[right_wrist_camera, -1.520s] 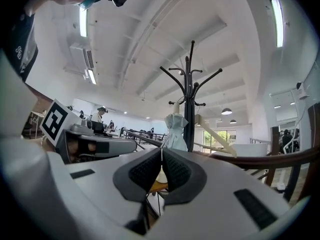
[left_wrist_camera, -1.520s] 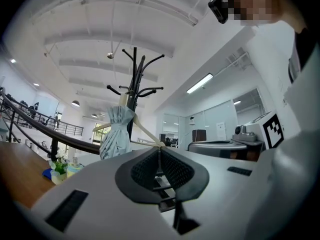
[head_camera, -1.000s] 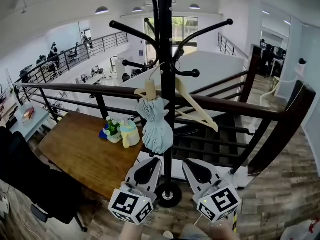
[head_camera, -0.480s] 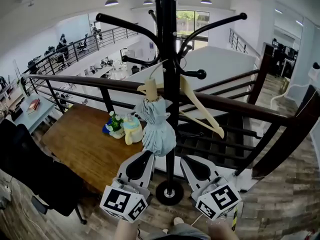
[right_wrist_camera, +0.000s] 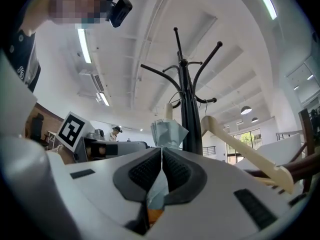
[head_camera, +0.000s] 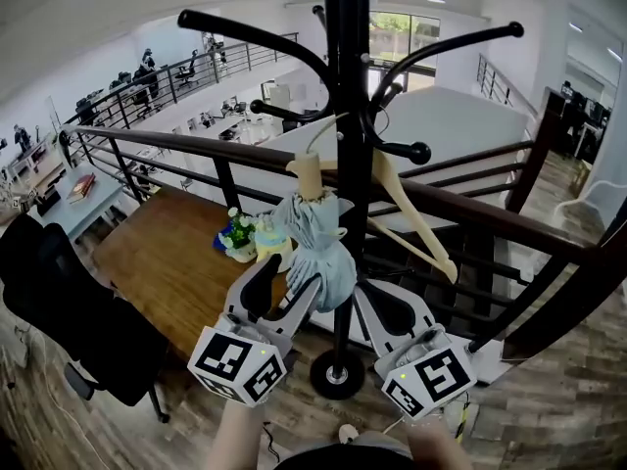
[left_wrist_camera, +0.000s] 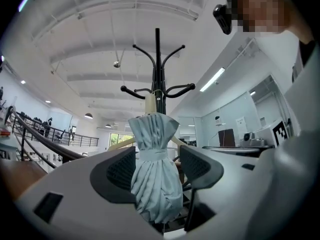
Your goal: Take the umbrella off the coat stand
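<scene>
A folded light-blue umbrella (head_camera: 318, 248) hangs by its beige handle (head_camera: 309, 174) from the black coat stand (head_camera: 351, 116). My left gripper (head_camera: 284, 297) is raised to the umbrella's lower end, its jaws opening. In the left gripper view the umbrella (left_wrist_camera: 155, 184) hangs between the two pads of that gripper (left_wrist_camera: 156, 166), which do not clamp it. My right gripper (head_camera: 377, 304) is beside the stand's pole, shut with nothing in it. In the right gripper view the umbrella (right_wrist_camera: 167, 131) and the stand (right_wrist_camera: 186, 94) rise behind the closed gripper (right_wrist_camera: 161, 159).
A wooden hanger (head_camera: 416, 225) hangs on the stand next to the umbrella. The stand's round base (head_camera: 336, 372) is on the floor between the grippers. A black railing (head_camera: 196, 150) runs behind. A wooden table (head_camera: 167, 272) with flowers (head_camera: 235, 233) and a black chair (head_camera: 59, 302) stand at left.
Both grippers have moved up and closer to the umbrella. The left jaws, shut before, now stand apart on either side of the umbrella's lower end. The right jaws stay shut.
</scene>
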### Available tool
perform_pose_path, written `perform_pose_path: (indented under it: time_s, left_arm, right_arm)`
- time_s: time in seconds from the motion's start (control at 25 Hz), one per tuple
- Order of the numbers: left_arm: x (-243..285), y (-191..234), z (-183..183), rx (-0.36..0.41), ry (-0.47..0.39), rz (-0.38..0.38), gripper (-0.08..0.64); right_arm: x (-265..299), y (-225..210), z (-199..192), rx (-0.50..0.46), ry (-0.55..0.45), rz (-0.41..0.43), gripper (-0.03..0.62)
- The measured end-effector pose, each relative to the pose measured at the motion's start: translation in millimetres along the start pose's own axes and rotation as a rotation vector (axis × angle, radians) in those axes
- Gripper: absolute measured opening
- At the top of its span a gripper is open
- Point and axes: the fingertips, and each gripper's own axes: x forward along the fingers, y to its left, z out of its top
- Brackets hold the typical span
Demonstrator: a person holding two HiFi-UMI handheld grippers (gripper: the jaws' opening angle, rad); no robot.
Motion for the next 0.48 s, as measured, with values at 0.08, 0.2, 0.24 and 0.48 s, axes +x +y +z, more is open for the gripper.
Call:
perform_pose_path:
  time_s: [0.08,0.2,0.24,0.48]
  left_arm:
    - [9.1,6.8,-3.1,0.000,0.011,0.005,0.275]
    - [18.8,14.3,-4.7,0.020,0.018,0.007,0.288]
    - [22.2,15.0,-5.0,0.008,0.019,-0.005,0.294]
    - [46.7,16.1,-15.0,-0.086,0.064,-0.053,0.324]
  right_arm:
    - [2.7,-4.0,0.2,-0.002,-0.008,0.007,0.029]
    - [8.3,-7.3,-3.1,-0.026,0.001,0.025,0.029]
    - [9.8,-8.8,-4.6,-0.032,0.005,0.026,0.029]
    - [13.8,-18.7,-9.2,-0.016,0.002,0.059,0.029]
